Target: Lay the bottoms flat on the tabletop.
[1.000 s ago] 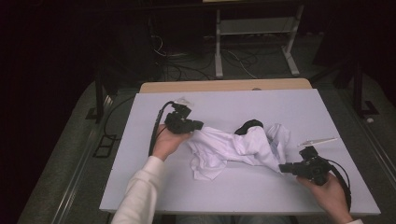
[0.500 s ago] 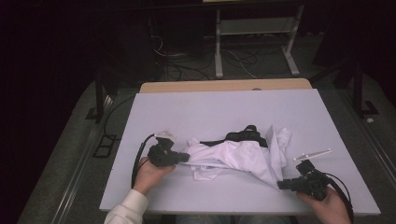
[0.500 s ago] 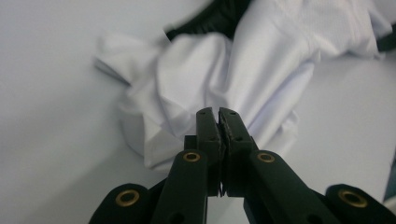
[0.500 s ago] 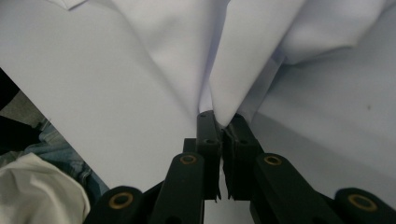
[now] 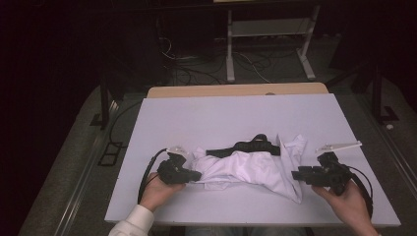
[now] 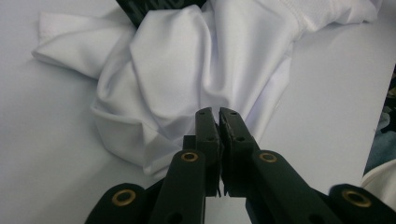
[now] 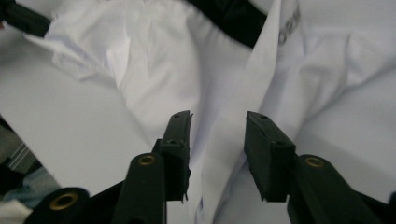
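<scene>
The left gripper (image 6: 219,112) is closed at the edge of the white shirt (image 5: 246,169); the right gripper (image 7: 218,122) has just been opening, cloth between its jaws

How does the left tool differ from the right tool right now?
The left tool has its jaws shut on the white garment's edge; the right tool has jaws apart, having just been opening, with a fold between them unpinched. The left sits at the garment's left end, the right at its right end. Both are black and hand-held.
</scene>
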